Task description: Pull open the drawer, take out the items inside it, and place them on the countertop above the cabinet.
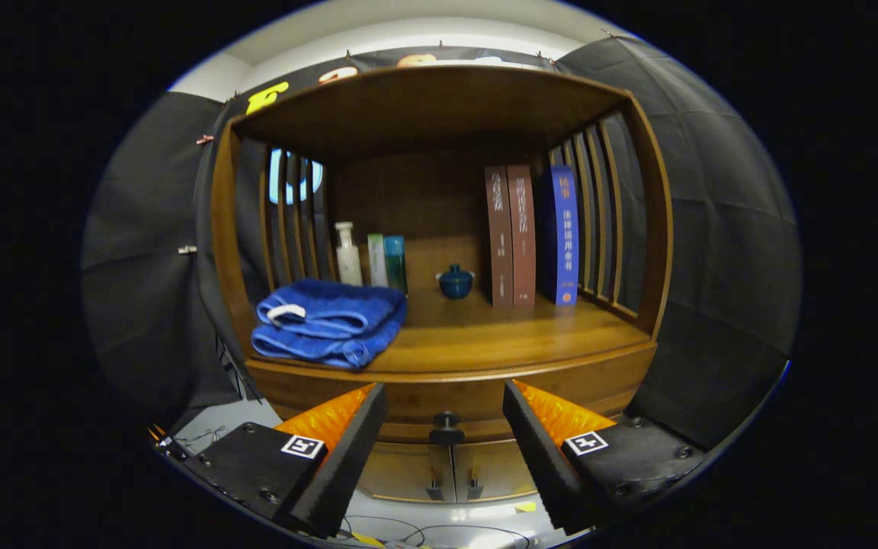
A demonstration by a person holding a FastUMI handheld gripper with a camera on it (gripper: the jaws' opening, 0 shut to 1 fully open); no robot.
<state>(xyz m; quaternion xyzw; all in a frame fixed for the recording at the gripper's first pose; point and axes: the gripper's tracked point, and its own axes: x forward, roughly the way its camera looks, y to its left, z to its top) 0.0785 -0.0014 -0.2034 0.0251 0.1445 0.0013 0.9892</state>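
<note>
A wooden cabinet stands ahead of me, with a countertop (500, 335) under an open wooden shelf frame. Below the countertop runs the drawer front (454, 396), closed, with a dark round knob (447, 421) at its middle. My gripper (445, 398) is open, its two fingers spread wide to either side of the knob and a little short of it. Nothing is between the fingers. The drawer's contents are hidden.
On the countertop lie a folded blue towel (328, 322) at the left, a white bottle (347, 255), small boxes (387, 263), a dark blue lidded cup (455, 282) and three upright books (534, 236). Two lower doors (450, 469) with small handles sit under the drawer. Cables (408, 530) lie on the floor.
</note>
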